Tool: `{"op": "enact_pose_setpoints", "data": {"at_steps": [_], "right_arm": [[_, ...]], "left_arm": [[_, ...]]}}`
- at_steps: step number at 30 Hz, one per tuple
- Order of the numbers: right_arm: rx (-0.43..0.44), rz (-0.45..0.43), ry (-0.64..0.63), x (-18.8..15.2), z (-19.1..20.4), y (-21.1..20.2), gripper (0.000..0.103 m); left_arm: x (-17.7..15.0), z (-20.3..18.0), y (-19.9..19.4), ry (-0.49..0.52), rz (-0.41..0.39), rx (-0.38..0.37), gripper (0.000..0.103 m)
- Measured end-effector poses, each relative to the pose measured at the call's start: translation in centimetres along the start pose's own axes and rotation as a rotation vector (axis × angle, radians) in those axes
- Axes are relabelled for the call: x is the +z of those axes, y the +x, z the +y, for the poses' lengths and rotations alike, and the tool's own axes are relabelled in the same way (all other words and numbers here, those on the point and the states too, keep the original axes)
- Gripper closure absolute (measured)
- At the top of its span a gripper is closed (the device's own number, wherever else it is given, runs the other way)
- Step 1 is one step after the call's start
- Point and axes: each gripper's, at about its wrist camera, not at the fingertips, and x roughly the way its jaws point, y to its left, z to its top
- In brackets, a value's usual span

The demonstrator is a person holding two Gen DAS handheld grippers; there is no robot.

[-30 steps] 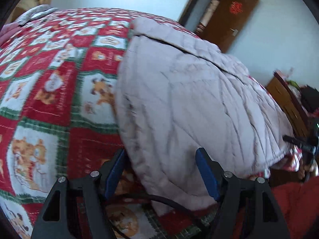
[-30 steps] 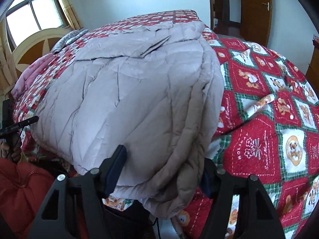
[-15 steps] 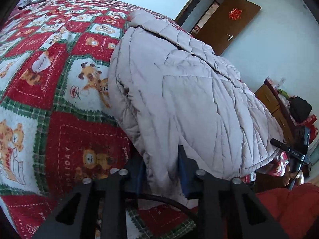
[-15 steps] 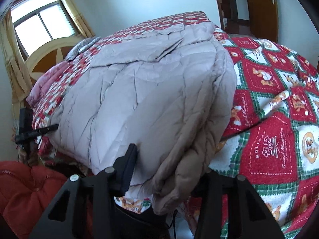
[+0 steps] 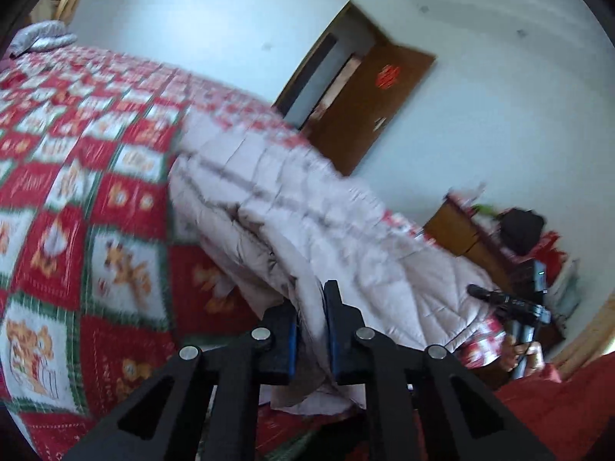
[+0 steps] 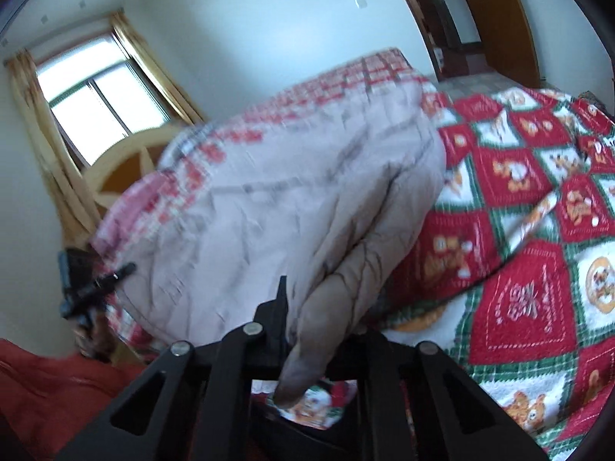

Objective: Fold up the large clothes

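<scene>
Grey quilted coat (image 5: pixel 307 207) on the bed (image 5: pixel 77 199), both near corners pinched and lifted.

Left claw (image 5: pixel 309 330) is clamped on the coat's near hem, fabric squeezed between its blue pads. Right claw (image 6: pixel 319 330) is closed on a thick bunched corner of the coat (image 6: pixel 307 199), which hangs over its far finger. Rest of the coat lies on the red checked quilt (image 6: pixel 538 230), far end towards the door (image 5: pixel 369 103). Frames are blurred. Judged step: carrying the near edge over to the far edge for a half fold. To do it well, keep both claws level and equally apart so the hem stays taut, lift high enough to clear the padding, and lay edge on edge before letting go. The thick right bunch may slip.
</scene>
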Motion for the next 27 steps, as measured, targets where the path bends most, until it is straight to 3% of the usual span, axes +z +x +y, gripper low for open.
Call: {"op": "enact_pose_setpoints", "data": {"at_steps": [5, 9, 12, 16, 21, 27], "right_arm": [[0.087, -0.09, 0.002, 1.2, 1.6, -4.0, 0.088], [0.148, -0.18, 0.006, 3.4, 2.6, -6.9, 0.088], [0.164, -0.238, 0.025, 6.3, 2.4, -7.3, 0.088], [0.135, -0.283, 0.028, 11.3, 1.9, -5.4, 0.088], [0.068, -0.261, 0.1, 18.7, -0.9, 2.2, 0.088], [-0.148, -0.18, 0.155, 23.8, -5.7, 14.0, 0.088]], "left_arm": [[2.1, -4.0, -2.7, 0.089, -0.099, -0.109, 0.091], [5.0, -6.1, -4.2, 0.108, -0.156, -0.115, 0.091], [8.5, -6.3, -3.6, 0.084, -0.165, -0.053, 0.091], [14.4, -3.8, -0.4, -0.037, -0.148, 0.079, 0.091], [19.6, 1.7, 7.2, -0.186, -0.064, 0.294, 0.091], [22.0, 8.2, 16.8, -0.3, 0.044, 0.481, 0.091]]}}
